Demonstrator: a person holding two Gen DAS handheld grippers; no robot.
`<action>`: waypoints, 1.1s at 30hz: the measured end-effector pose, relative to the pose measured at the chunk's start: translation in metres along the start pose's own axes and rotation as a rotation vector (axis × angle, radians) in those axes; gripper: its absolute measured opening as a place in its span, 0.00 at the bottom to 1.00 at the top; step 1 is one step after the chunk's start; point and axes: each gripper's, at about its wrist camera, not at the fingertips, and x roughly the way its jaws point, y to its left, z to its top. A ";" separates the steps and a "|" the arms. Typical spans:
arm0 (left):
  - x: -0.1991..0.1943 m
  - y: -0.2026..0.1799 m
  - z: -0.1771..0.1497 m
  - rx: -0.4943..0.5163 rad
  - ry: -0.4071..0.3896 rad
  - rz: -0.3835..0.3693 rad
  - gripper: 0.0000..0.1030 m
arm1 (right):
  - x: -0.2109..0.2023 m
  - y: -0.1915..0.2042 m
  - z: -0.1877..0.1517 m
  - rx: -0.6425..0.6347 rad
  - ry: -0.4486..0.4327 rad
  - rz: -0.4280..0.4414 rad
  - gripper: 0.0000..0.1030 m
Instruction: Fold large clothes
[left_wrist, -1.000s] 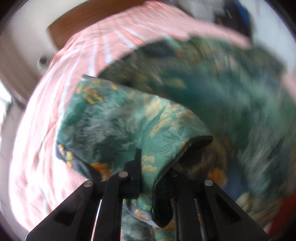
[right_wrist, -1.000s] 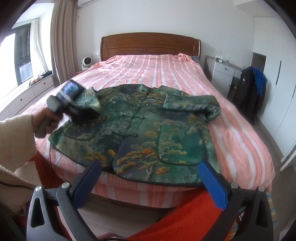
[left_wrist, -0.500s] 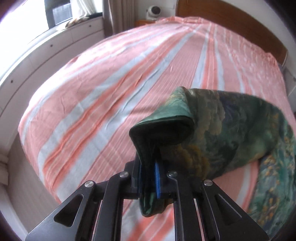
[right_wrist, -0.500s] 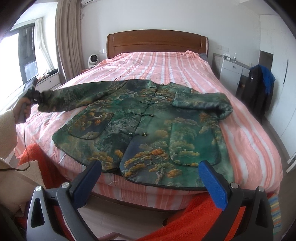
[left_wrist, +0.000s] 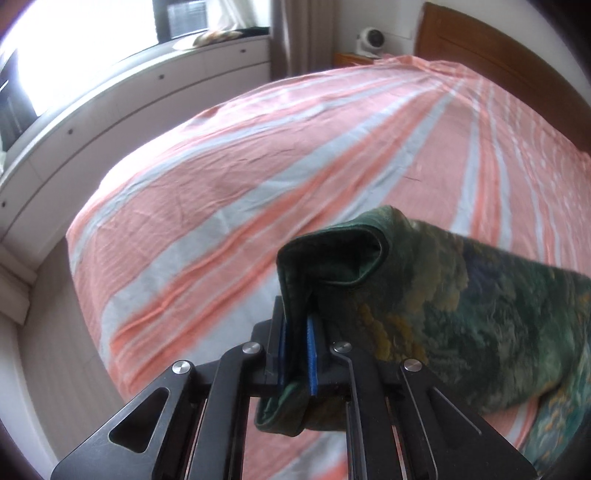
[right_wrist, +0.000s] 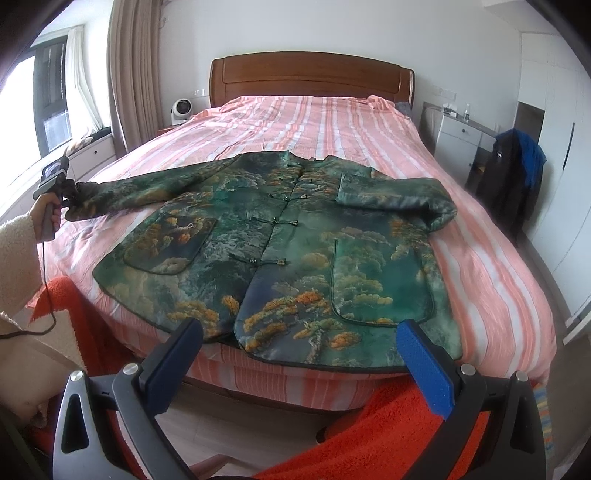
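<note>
Your green brocade jacket (right_wrist: 280, 240) is lying front-up across the foot end of the bed (right_wrist: 332, 125), buttoned down the middle, collar pointing toward the wooden headboard (right_wrist: 310, 77) and hem hanging just over the mattress edge nearest you. The sleeve on the window side of the jacket (right_wrist: 140, 190) is stretched straight out sideways, lifted a bit off the striped pink sheet. The other sleeve (right_wrist: 395, 201) is folded back across the jacket's chest, its cuff end resting near the buttons.

Your left gripper (left_wrist: 295, 347) is clamped tight on the cuff (left_wrist: 332, 254) of that stretched sleeve: the blue pads (left_wrist: 312, 362) pinch a doubled layer of the dark lining, with the cuff opening curling up just above the fingers. From the right wrist view you can see your left hand (right_wrist: 50, 214) holding that gripper out beyond the jacket's window side, over the bed's edge.

Your right gripper (right_wrist: 299, 363) is spread wide with nothing in it, hovering off the foot of the bed just short of the jacket's hem. Something orange and fluffy (right_wrist: 388, 432) sits below it, between you and the bed. A small white fan (right_wrist: 181, 110) stands beside the headboard.
</note>
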 end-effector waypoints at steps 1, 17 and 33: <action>0.003 0.006 0.002 -0.008 0.002 0.011 0.07 | -0.001 0.002 0.001 -0.008 -0.004 0.001 1.00; 0.012 0.013 -0.024 0.108 0.021 0.185 0.49 | 0.019 -0.025 0.027 -0.046 -0.014 0.025 1.00; -0.139 0.017 -0.103 0.157 -0.119 -0.022 0.91 | 0.326 -0.034 0.143 -0.752 0.082 -0.308 0.98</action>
